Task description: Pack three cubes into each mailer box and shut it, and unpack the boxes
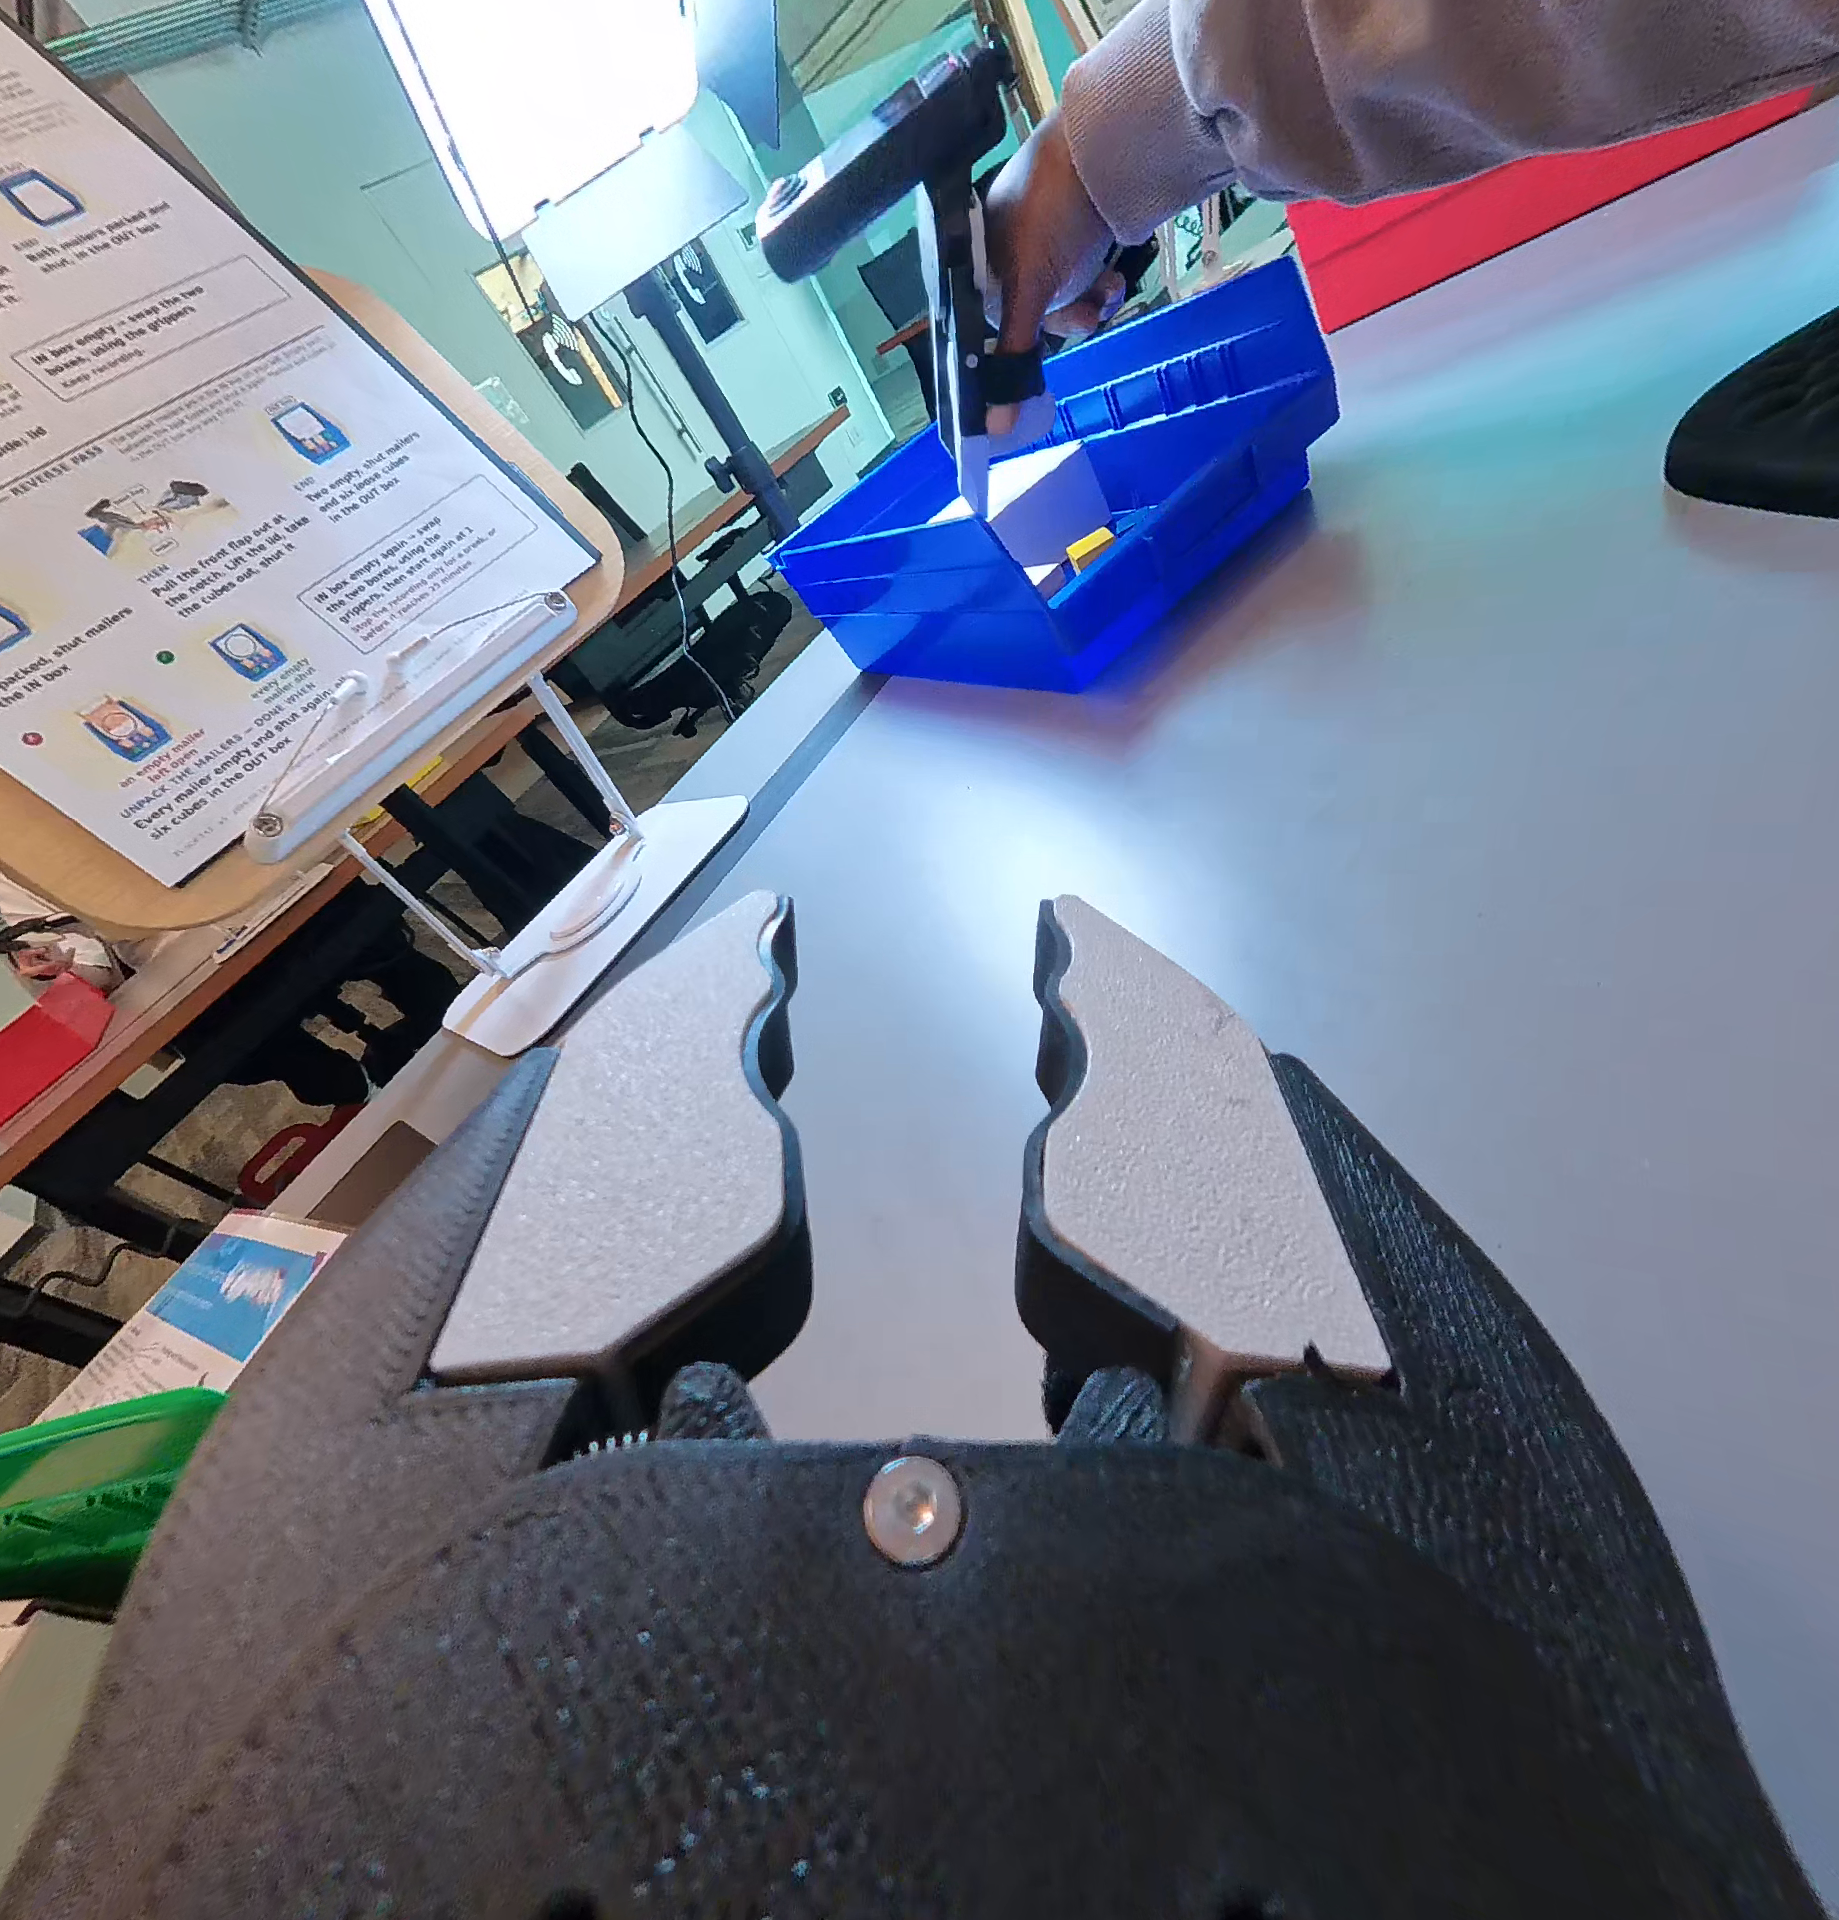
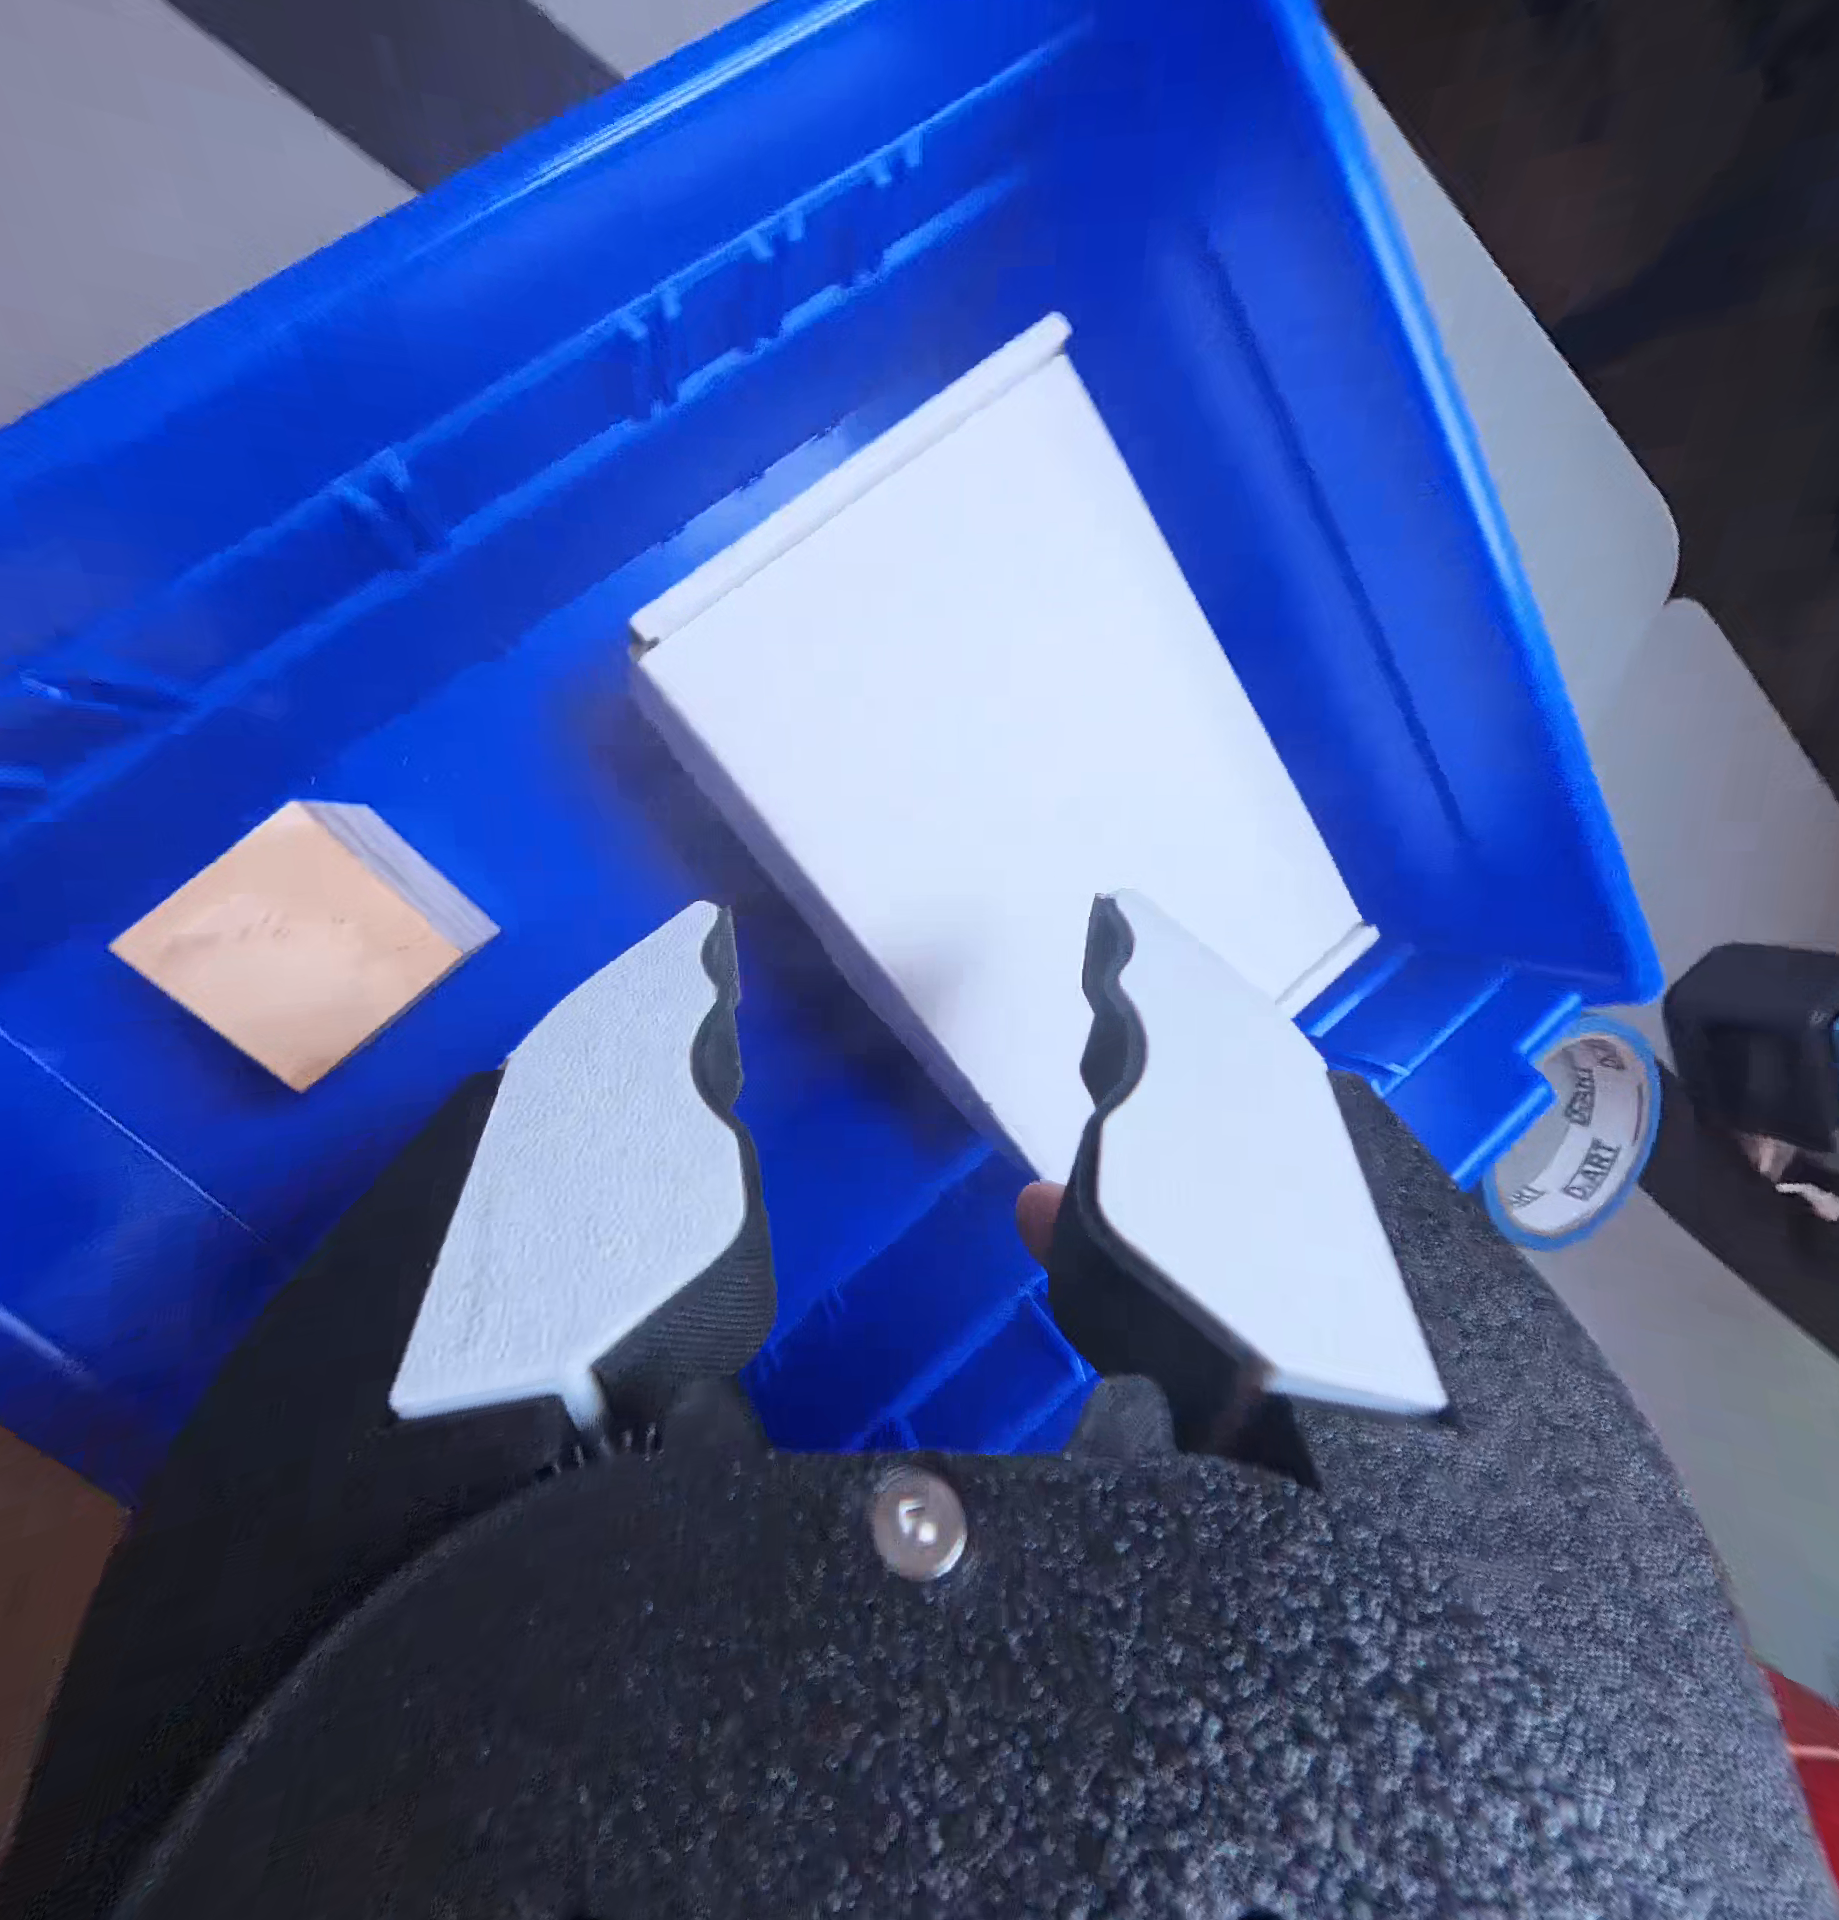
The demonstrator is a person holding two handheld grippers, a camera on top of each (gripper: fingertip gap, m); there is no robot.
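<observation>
My right fingers (image 2: 910, 914) hang apart above the white mailer (image 2: 998, 665) in the blue bin (image 2: 582, 260), lined up to grab it; left fingers (image 1: 913, 914) wait released over the bench (image 1: 1310, 831).

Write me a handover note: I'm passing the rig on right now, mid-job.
Left tool: open, empty, hovering low over the grey table, away from the bin.
Right tool: open, holding nothing, above the blue plastic bin.
In the bin: a shut white cardboard mailer box, a bare wooden cube beside it, and a yellow cube.
Done: cannot tell which pass this is.
Left: probably grasp the mailer next; other boxes and cubes are out of view.
</observation>
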